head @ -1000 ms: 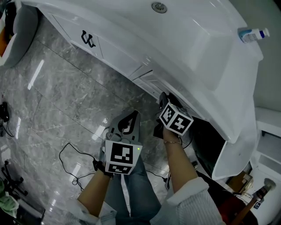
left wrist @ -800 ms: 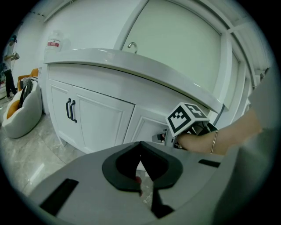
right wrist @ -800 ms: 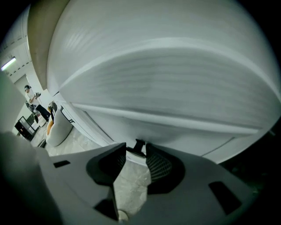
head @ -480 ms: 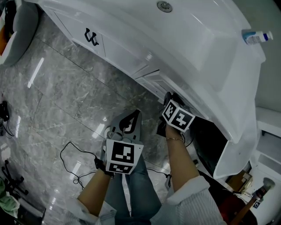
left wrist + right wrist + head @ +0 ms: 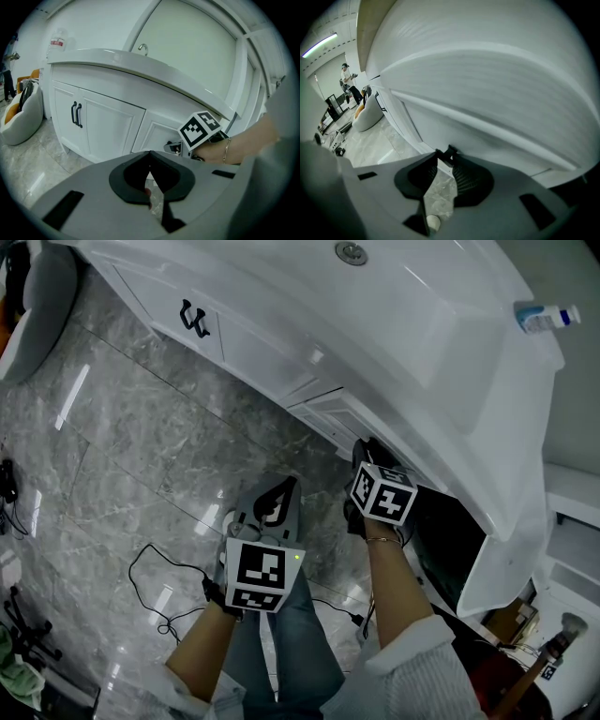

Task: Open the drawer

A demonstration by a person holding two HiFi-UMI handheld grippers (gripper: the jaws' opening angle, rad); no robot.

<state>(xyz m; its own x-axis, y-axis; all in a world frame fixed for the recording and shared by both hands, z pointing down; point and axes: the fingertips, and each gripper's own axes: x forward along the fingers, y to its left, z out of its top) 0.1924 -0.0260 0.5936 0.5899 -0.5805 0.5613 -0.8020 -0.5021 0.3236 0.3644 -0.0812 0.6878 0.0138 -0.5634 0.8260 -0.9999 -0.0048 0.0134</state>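
Note:
The white drawer front (image 5: pixel 323 414) sits in the vanity, under the curved counter edge. My right gripper (image 5: pixel 365 454) is at it. In the right gripper view its jaws are closing, and the small dark drawer handle (image 5: pixel 449 153) is pinched between the tips of the right gripper (image 5: pixel 445 157). The left gripper view shows the drawer (image 5: pixel 154 136) with the right gripper (image 5: pixel 174 147) against it. My left gripper (image 5: pixel 283 489) hangs over the floor in front of the vanity, apart from the drawer. The left gripper's (image 5: pixel 150 155) tips meet and hold nothing.
A double cabinet door with two dark handles (image 5: pixel 190 322) lies left of the drawer. To the right gapes a dark open cavity (image 5: pixel 450 540). A bottle (image 5: pixel 542 315) stands on the counter. A thin cable (image 5: pixel 155 587) trails over the marble floor. A pale round seat (image 5: pixel 21 122) stands far left.
The right gripper has rolled at the drawer front, its marker cube turning, and has edged slightly right. The left gripper has stayed where it was.

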